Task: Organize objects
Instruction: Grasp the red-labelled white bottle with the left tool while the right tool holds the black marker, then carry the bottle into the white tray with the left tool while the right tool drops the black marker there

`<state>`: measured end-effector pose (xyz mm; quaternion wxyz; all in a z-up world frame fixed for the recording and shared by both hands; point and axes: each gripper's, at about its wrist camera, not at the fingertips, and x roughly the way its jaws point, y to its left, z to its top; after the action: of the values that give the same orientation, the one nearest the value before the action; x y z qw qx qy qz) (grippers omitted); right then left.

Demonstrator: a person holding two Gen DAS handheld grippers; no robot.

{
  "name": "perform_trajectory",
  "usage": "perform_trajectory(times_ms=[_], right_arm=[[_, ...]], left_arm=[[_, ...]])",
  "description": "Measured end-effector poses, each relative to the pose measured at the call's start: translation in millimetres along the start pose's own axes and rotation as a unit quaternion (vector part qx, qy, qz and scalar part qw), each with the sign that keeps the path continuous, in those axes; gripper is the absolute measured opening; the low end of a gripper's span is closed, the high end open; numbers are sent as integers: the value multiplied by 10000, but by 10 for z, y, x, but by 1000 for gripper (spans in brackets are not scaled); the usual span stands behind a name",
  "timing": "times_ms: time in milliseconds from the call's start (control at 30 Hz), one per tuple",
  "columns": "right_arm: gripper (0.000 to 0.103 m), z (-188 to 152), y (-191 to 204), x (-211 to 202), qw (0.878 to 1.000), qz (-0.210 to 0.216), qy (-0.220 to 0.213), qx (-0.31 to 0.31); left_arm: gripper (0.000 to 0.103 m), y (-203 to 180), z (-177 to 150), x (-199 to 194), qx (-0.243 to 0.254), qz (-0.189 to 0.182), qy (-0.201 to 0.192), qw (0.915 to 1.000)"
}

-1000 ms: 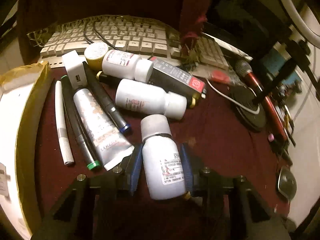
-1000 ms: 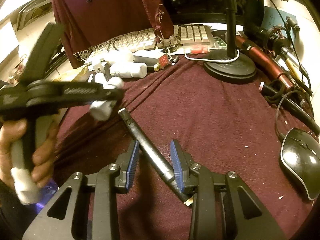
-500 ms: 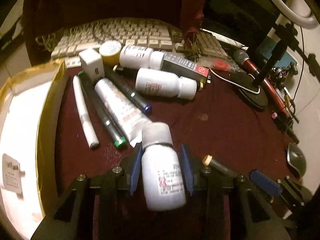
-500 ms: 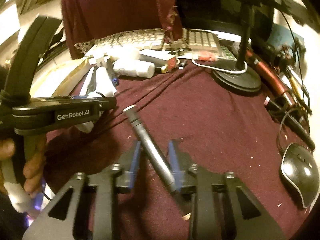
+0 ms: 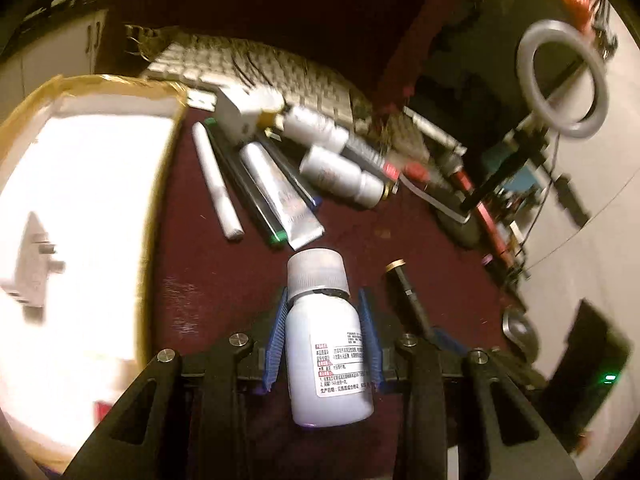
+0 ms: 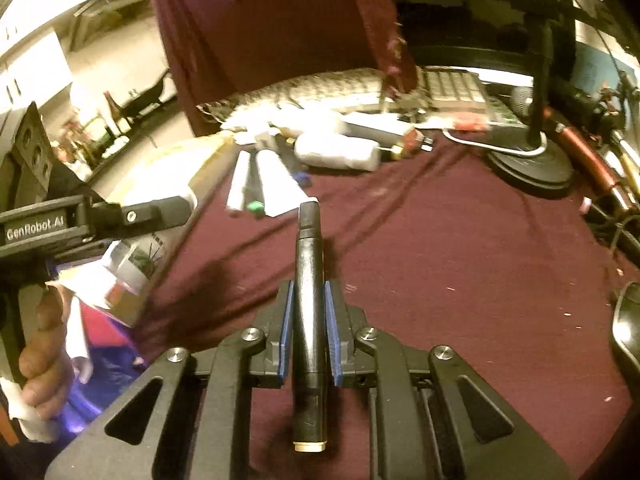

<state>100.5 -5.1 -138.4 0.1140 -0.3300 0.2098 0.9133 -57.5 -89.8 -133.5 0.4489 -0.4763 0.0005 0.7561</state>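
Both tools loaded — left gripper (image 5: pixel 323 340) clamps the white bottle (image 5: pixel 328 344), right gripper (image 6: pixel 308 332) pinches the black pen (image 6: pixel 309 320) — box (image 5: pixel 100 84) at left nearly empty, pile (image 5: pixel 288 168) ahead still unsorted.

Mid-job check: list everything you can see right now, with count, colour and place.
white bottle: 1, white with label, between the left gripper's pads
black pen: 1, black, gold end, in the right gripper
loose bottles: 2 seen, white, lying in the pile by the keyboard
tube: 1, silver, in the pile
pens: 1 white, 2 dark, beside the tube
white box: 1, white, gold-taped rim, left of the pile
keyboard: 1, beige, behind the pile
cloth: 1, maroon, covering the table
ring light: 1, white, far right
mouse: 1, black, right edge
left gripper: shut on the bottle
right gripper: shut on the pen
hand: 1, holding the left gripper's handle
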Motion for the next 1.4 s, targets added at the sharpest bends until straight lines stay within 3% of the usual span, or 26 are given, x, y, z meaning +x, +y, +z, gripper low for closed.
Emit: perform_trajectory(times_ms=[133, 233, 433, 533, 800, 1133, 1200, 1267, 1333, 1400], right_arm=[[13, 114, 222, 53, 9980, 623, -7, 42], [13, 229, 437, 119, 9942, 1074, 22, 16], [13, 388, 868, 391, 9889, 1457, 170, -253], [13, 509, 966, 623, 9853, 1653, 365, -215], [13, 724, 1165, 1096, 9854, 1561, 640, -216], [13, 695, 1173, 1339, 9847, 1526, 841, -32], [17, 695, 1176, 1287, 9851, 1524, 790, -47], [30, 682, 1138, 1183, 9866, 1499, 646, -41], [34, 680, 1060, 1076, 9854, 1619, 519, 73], [37, 687, 984, 982, 9858, 1619, 421, 140]], left_arm=[[30, 123, 14, -255, -158, -40, -189, 9997], [30, 235, 9, -472, -308, 208, -382, 9986], [30, 592, -8, -744, -592, 1065, -663, 9903], [30, 768, -53, -712, -781, 1031, -492, 9904], [30, 1116, -154, -592, -1060, 1345, -289, 9848], [30, 1133, -188, -531, -1101, 1479, -307, 9824], [30, 1130, -192, -528, -1091, 1505, -315, 9821], [31, 1130, -187, -524, -1074, 1510, -324, 9821], [34, 1125, -189, -541, -1073, 1546, -367, 9814], [49, 1117, -189, -582, -1110, 1533, -485, 9807]])
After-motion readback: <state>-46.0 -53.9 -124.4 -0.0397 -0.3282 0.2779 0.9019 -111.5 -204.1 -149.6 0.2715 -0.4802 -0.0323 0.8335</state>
